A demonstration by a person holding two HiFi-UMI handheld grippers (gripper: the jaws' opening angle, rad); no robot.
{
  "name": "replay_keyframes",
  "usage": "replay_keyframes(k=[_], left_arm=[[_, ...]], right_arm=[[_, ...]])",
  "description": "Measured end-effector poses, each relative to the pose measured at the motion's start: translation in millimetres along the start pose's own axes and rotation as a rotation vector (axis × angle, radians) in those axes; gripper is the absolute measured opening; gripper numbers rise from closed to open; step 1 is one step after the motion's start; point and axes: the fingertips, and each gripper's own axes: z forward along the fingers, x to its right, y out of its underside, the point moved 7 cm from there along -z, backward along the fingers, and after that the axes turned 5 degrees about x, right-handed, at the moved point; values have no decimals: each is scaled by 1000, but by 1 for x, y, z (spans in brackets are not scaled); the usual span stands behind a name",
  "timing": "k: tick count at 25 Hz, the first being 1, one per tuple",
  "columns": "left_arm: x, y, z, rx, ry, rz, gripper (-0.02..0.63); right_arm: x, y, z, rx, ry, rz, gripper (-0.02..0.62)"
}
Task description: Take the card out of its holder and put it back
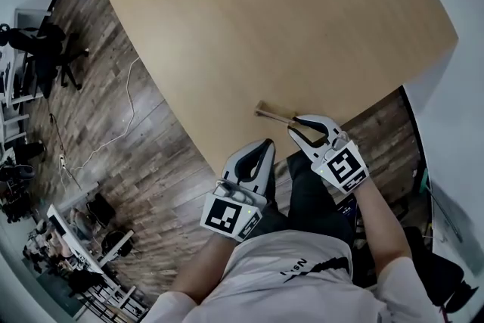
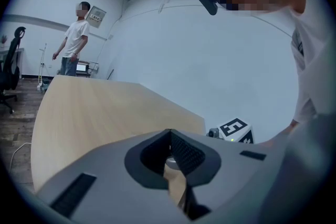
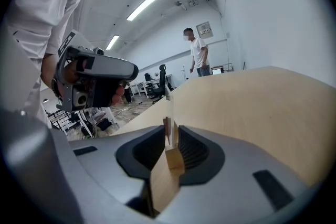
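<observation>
Clearly my right gripper pinches the wooden holder at the counter's near edge. Its upright card looks thin, light and bendy, so I'd take its top edge. My left gripper is closed and empty.

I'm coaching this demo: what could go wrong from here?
The wooden holder sits near the table edge; a tug from the right tongs clamped on its end could drag it off. The left tongs are shut and empty, so nothing steadies the thin upright card, which could tip.
</observation>
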Motion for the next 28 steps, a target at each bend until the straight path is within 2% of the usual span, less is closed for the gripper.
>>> replay_keyframes(k=[8, 11, 18, 24, 28], left_arm=[[-11, 13, -4, -9, -31, -10, 14], [-12, 17, -10, -14, -32, -11, 14], [-15, 15, -19, -5, -28, -5, 14], [-15, 8, -27, 18, -1, 4, 14], [-7, 0, -33, 36, 27, 18, 14]], right_arm=[[3, 6, 15, 7, -13, -45, 69], [-1, 9, 15, 22, -23, -59, 35], [-6, -11, 10, 22, -68, -129, 26], [-11, -34, 3, 78, -51, -110, 25], [-15, -52, -10, 132, 3, -76, 25]])
